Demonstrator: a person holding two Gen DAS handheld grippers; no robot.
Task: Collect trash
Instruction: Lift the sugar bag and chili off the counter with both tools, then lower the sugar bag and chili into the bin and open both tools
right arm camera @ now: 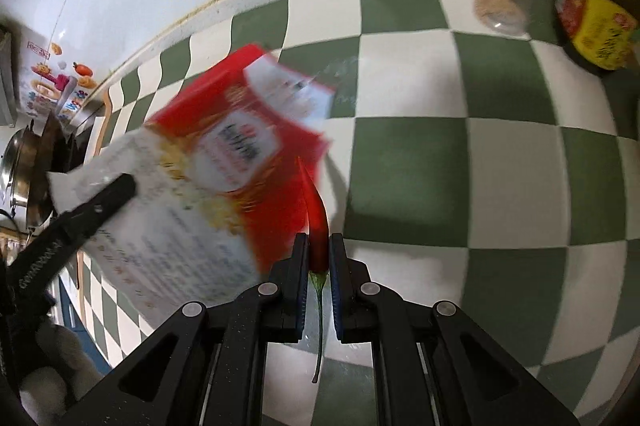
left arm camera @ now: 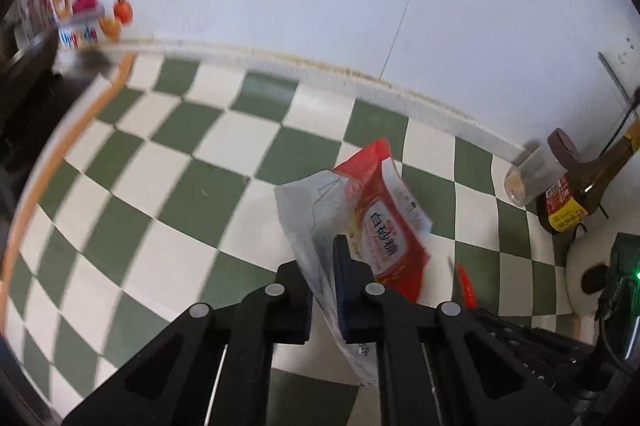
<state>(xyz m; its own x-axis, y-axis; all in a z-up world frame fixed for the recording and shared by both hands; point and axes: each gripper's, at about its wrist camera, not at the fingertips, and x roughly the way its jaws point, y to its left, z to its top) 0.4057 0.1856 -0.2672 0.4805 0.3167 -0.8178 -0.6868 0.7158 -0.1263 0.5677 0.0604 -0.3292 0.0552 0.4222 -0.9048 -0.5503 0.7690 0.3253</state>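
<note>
Clear jar (left arm camera: 538,172) beside dark bottle (left arm camera: 584,186), checkered counter (left arm camera: 160,186).

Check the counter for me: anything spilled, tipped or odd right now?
Nothing looks spilled. The left gripper is shut on the red-and-white bag, which hangs crumpled above the checkered counter. The right gripper pinches a red chili. The jar and sauce bottle stand upright by the wall.

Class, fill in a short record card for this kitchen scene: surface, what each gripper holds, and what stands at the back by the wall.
Surface: green and cream checked counter
Left gripper: shut on red and white packet
Right gripper: shut on red chilli, green stem towards the camera
By the wall: clear shaker jar, brown lid; dark sauce bottle, yellow label
</note>
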